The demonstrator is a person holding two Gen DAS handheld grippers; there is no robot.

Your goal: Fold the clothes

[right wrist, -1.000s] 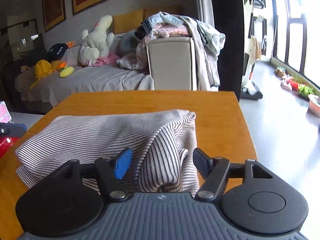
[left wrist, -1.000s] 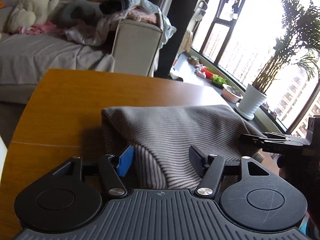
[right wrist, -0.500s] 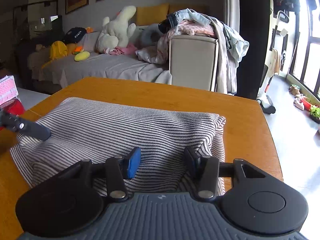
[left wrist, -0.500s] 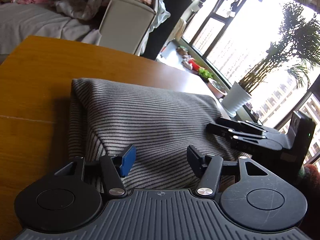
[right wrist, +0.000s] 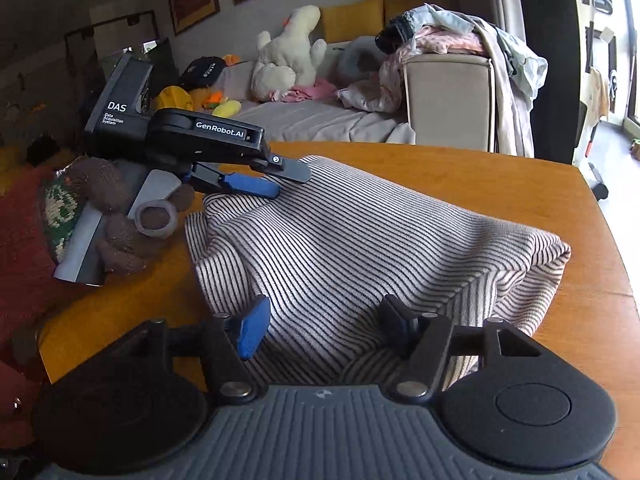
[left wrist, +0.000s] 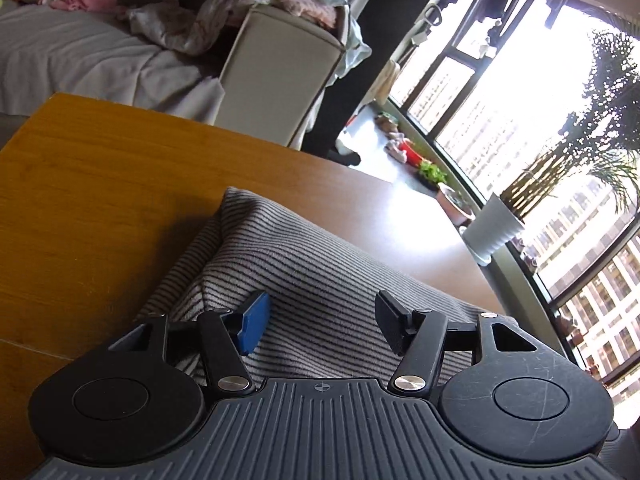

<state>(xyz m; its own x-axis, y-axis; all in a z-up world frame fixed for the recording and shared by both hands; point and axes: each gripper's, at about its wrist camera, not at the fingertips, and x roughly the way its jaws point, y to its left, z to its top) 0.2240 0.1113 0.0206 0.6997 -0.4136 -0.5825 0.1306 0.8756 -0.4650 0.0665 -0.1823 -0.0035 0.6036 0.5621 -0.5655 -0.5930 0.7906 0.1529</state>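
Two grippers work over one striped garment [right wrist: 360,240], which lies folded into a thick bundle on the wooden table [right wrist: 500,176]. Seen from the right wrist camera, the left gripper [right wrist: 286,182] reaches in from about 10 o'clock, its blue and black fingers spread apart and gripping nothing, tips at the bundle's far left corner; whether they touch the cloth I cannot tell. From the same camera, the right gripper [right wrist: 320,320] sits at 6 o'clock over the near edge of the cloth, fingers wide apart and empty. Beyond the table at 12 o'clock stands a sofa [right wrist: 320,120] heaped with clothes.
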